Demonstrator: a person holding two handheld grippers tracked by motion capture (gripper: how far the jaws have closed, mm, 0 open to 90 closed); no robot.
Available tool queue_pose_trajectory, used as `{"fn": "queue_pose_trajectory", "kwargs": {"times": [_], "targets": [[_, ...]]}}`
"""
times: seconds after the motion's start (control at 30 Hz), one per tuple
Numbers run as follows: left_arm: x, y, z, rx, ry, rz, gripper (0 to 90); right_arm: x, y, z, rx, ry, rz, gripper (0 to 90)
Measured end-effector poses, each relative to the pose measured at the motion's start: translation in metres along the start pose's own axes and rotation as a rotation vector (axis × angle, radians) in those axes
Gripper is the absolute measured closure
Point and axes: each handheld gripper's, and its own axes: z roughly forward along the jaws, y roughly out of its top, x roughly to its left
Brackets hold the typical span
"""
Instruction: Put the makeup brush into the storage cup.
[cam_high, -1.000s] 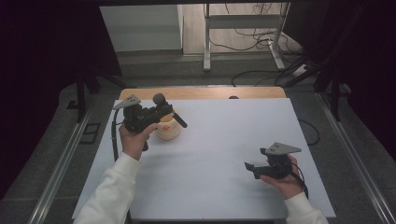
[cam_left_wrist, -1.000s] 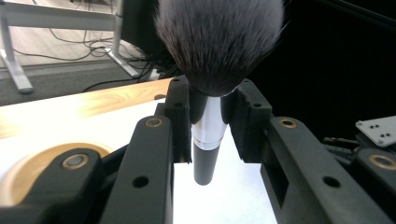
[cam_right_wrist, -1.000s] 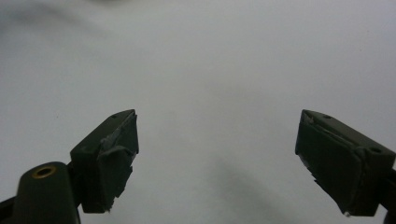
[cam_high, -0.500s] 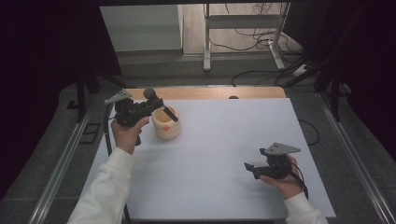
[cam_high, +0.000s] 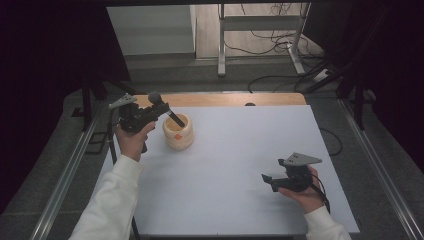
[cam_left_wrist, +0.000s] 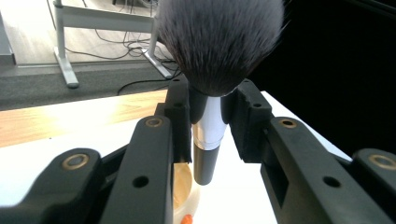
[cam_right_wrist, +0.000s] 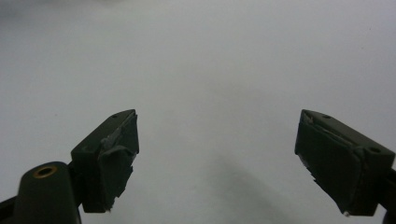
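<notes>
We are pinching the black-bristled, silver-collared makeup brush (cam_left_wrist: 211, 88) between our left gripper (cam_left_wrist: 208, 116) pads, handle dipping into the cream round cup (cam_high: 178, 132). Our right gripper (cam_right_wrist: 217, 158) is resting spread wide over the bare white table (cam_high: 240, 165)

Item count, as visible:

- Hand-held gripper: two. Left hand-held gripper (cam_high: 159, 111), right hand-held gripper (cam_high: 267, 180).
- Hands: two, one per gripper.
- Makeup brush (cam_left_wrist: 215, 70): one, with a dark bristle head, silver ferrule and black handle.
- Cream-coloured cup (cam_high: 178, 132): one.
- Table (cam_high: 240, 150): one, with a white top and a wooden strip along the far edge.
</notes>
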Motion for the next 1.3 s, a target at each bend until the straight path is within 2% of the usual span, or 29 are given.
{"fn": "queue_pose_trajectory", "kwargs": {"times": [0.47, 0.63, 0.73, 0.93, 1.1, 1.3], "targets": [[0.009, -0.002, 0.01, 0.019, 0.04, -0.009, 71.2, 0.0, 0.0, 0.0, 0.0, 0.001, 0.001, 13.7], [0.01, -0.003, 0.014, 0.027, 0.05, 0.006, 71.1, 0.0, 0.0, 0.0, 0.0, 0.002, 0.0, 13.7], [0.011, -0.004, 0.016, 0.026, 0.054, 0.0, 71.1, 0.0, 0.0, 0.0, 0.0, 0.001, 0.001, 13.7], [0.016, -0.008, 0.023, 0.048, 0.065, -0.009, 71.1, 0.0, 0.0, 0.0, 0.002, 0.002, -0.001, 13.8], [0.016, -0.011, 0.027, 0.058, 0.072, 0.008, 71.1, 0.0, 0.0, 0.0, 0.003, 0.0, -0.001, 13.7], [0.018, -0.017, 0.033, 0.08, 0.079, 0.003, 71.1, 0.0, -0.001, 0.001, 0.005, 0.002, -0.004, 13.7]]}}
